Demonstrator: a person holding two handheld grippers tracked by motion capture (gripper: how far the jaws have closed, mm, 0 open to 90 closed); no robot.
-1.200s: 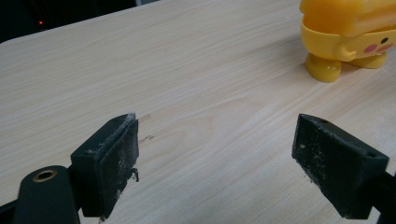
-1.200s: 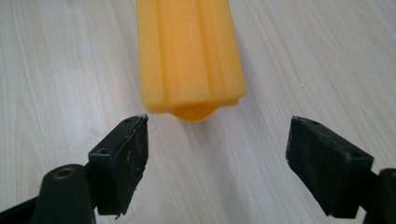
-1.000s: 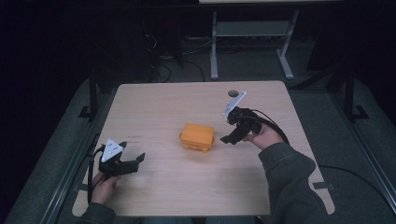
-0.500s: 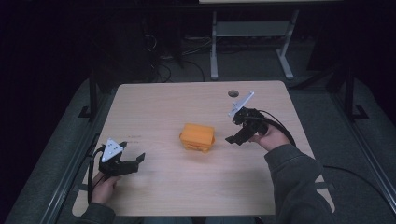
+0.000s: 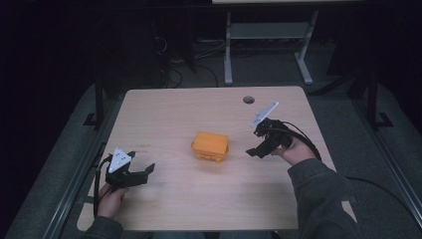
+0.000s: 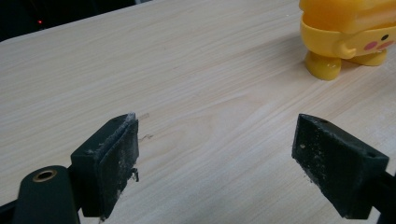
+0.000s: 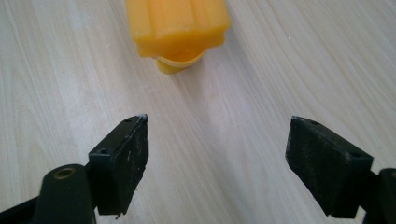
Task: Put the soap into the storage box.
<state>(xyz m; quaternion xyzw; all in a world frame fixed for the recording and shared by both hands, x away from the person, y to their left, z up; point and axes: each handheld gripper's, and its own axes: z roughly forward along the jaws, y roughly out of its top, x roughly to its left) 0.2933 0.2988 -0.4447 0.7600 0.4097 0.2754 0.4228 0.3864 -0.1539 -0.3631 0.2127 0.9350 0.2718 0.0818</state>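
wooden table (image 5: 179, 109), grey floor (image 5: 348, 109), metal frame (image 5: 268, 35)

The yellow plastic duck-faced toy box (image 6: 348, 35) is cut off at the left gripper view's top-right corner — its face (image 6: 379, 42) partly out of frame.

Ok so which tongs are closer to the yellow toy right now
Right. The right tongs hang open just off the yellow toy, on the person's right of it, aimed at it. The left tongs sit open farther off, near the table's front left edge.
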